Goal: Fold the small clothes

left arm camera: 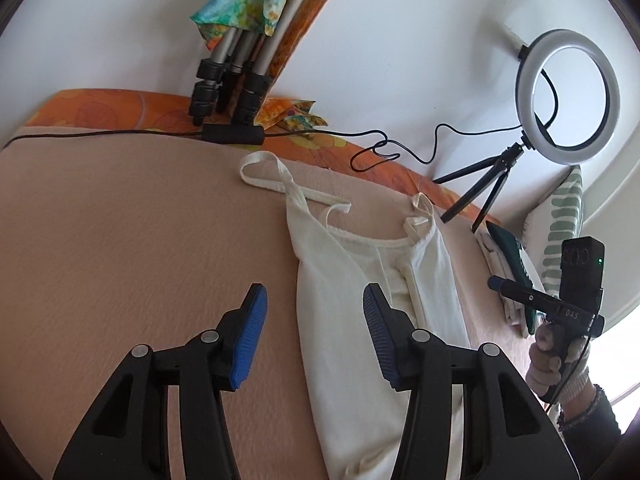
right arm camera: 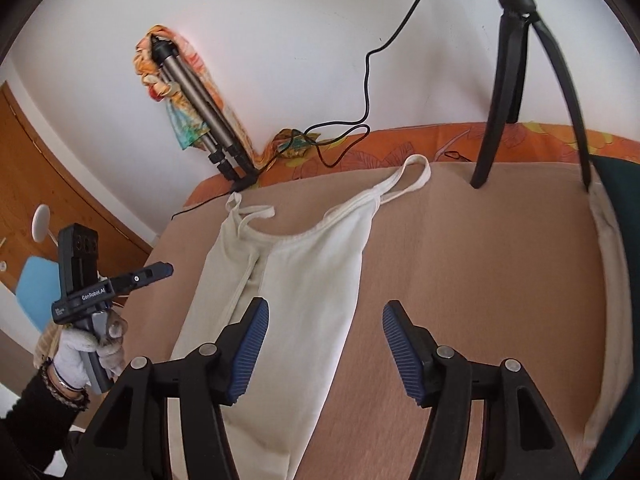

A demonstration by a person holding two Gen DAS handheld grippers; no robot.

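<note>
Both wrist views looking steeply down, close over the beige blanket [left arm camera: 120,240]; shared: the cream camisole [left arm camera: 348,280] [right arm camera: 304,264], opposite sides.

1. We see a cream-white camisole [left arm camera: 352,280] lying on a plain peach-beige bed cover [left arm camera: 120,240].
2. We note an orange sheet [left arm camera: 120,110] with a leaf and flower print along the wall side.
3. We mark the left tongs [left arm camera: 316,332] and right tongs [right arm camera: 324,344] as black, with ribbed blue pads [right arm camera: 250,352].
4. We see a white ring light [left arm camera: 568,92] on a black tripod [left arm camera: 484,196], with a black cable [left arm camera: 400,148].
5. We see a scarf [left arm camera: 248,0] patterned in turquoise, yellow and orange draped over grey tripod legs [left arm camera: 240,44].
6. We note a white cushion [left arm camera: 560,220] with green stripes.
7. We see a white wall [right arm camera: 280,40] and a brown wooden door [right arm camera: 48,184].
</note>
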